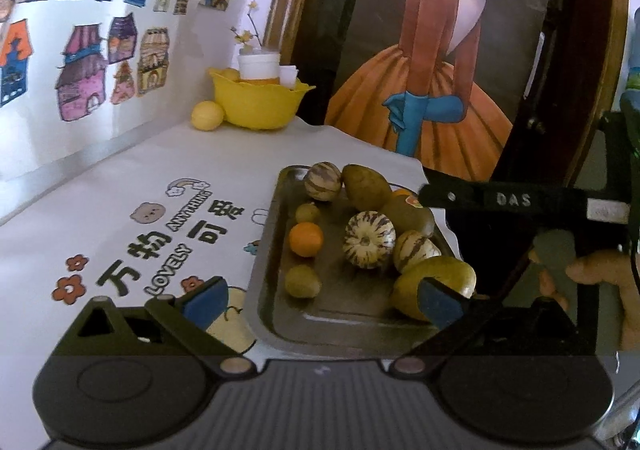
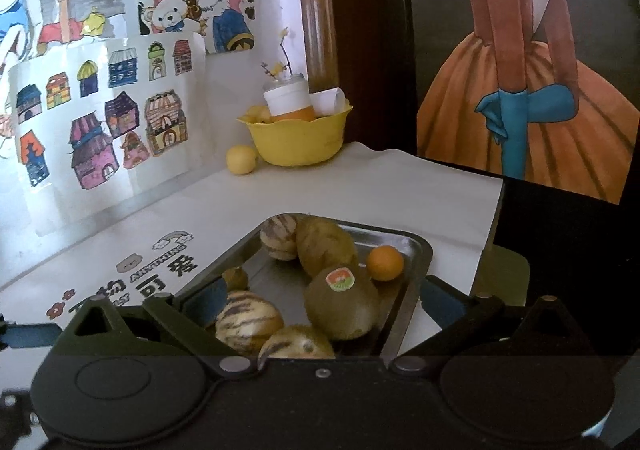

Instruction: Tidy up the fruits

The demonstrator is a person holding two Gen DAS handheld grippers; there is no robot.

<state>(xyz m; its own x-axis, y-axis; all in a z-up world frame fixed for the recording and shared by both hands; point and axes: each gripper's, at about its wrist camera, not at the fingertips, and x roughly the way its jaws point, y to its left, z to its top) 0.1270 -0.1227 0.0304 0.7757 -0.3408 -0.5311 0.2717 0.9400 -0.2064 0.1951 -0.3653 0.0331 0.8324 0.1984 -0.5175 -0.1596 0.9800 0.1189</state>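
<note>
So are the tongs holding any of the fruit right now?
No. Both the left tongs and right tongs stand wide open, gripping nothing; the fruit lies in the metal tray.

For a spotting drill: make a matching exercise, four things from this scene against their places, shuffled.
Things:
1. lemon
2. sticker
3. white cup
4. orange

Places:
A. in the yellow bowl
B. in the tray's far corner
C. on the cloth beside the bowl
D. on a green fruit

Pairs: 1-C, 2-D, 3-A, 4-B
</note>
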